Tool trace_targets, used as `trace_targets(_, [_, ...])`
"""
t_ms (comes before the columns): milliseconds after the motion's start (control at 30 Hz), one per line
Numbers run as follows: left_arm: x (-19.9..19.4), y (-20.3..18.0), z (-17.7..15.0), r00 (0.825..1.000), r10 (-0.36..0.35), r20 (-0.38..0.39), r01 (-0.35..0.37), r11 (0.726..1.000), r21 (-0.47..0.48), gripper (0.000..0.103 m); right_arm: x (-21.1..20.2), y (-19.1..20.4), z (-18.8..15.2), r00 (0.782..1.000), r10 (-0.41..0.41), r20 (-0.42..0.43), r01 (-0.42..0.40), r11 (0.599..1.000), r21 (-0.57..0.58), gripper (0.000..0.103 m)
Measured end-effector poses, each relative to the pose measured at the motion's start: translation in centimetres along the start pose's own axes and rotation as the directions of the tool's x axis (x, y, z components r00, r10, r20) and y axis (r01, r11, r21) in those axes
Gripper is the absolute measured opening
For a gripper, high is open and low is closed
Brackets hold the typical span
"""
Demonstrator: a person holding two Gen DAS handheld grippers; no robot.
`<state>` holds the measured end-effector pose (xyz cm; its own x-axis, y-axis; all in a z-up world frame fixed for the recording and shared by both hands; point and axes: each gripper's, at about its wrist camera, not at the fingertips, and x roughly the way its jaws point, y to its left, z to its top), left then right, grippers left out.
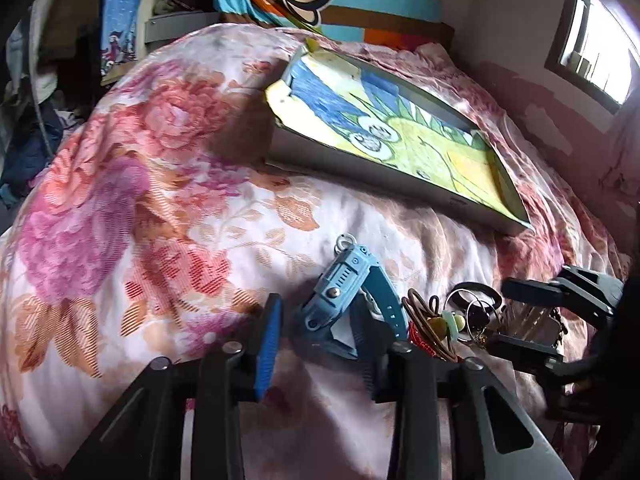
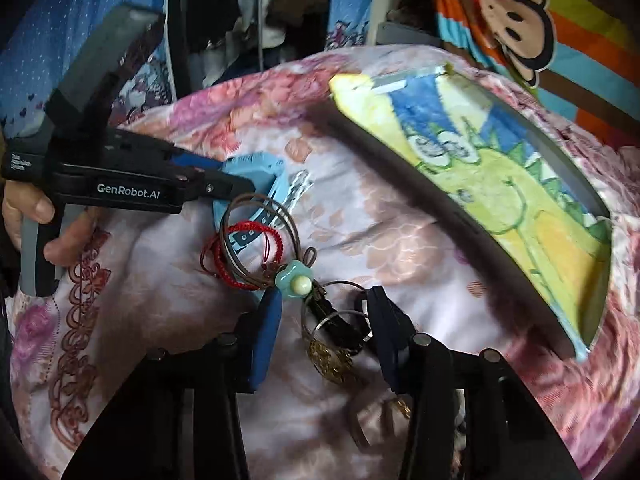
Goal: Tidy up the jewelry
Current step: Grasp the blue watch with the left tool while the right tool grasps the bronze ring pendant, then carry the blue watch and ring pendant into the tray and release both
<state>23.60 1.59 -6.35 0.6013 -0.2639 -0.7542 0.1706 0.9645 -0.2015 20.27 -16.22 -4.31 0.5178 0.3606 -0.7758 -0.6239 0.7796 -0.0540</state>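
jewelry heap on floral bedspread (image 1: 160,184), both grippers down at it.
left gripper (image 1: 316,332) jaws spread round blue watch (image 1: 344,288); right gripper (image 2: 324,340) jaws spread over rings (image 2: 336,320) & gold pendant (image 2: 330,360), cord bracelets (image 2: 248,240) just beside, tray (image 2: 460,216) nr.

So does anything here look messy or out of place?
Yes: the red cord bracelet, brown cord loops and blue watch lie tangled in a heap on the bedspread, not in the tray.

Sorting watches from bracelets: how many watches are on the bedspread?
1 clearly: the blue watch lies between the left gripper fingers. A dark strapped piece between the right gripper fingers may be another; unclear.
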Motion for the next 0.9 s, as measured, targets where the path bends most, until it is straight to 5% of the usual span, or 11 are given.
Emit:
trace_targets(400, [0.8, 0.1, 0.4, 1.0, 0.0, 0.002, 0.0, 1.0, 0.023, 0.027, 2.2, 0.5, 0.8, 0.998, 0.058, -0.008, -0.058, 0.997, -0.042, 0.04])
trace_targets(600, [0.8, 0.0, 0.3, 1.0, 0.028, 0.013, -0.028, 0.999, 0.035, 0.027, 2.6, 0.8, 0.6, 0.997, 0.079, 0.004, -0.079, 0.996, -0.05, 0.024])
trace_targets(900, [0.0, 0.1, 0.2, 0.996, 0.082, 0.029, -0.083, 0.996, 0.02, 0.025, 1.8, 0.8, 0.2, 0.997, 0.043, 0.06, -0.042, 0.999, -0.022, 0.023])
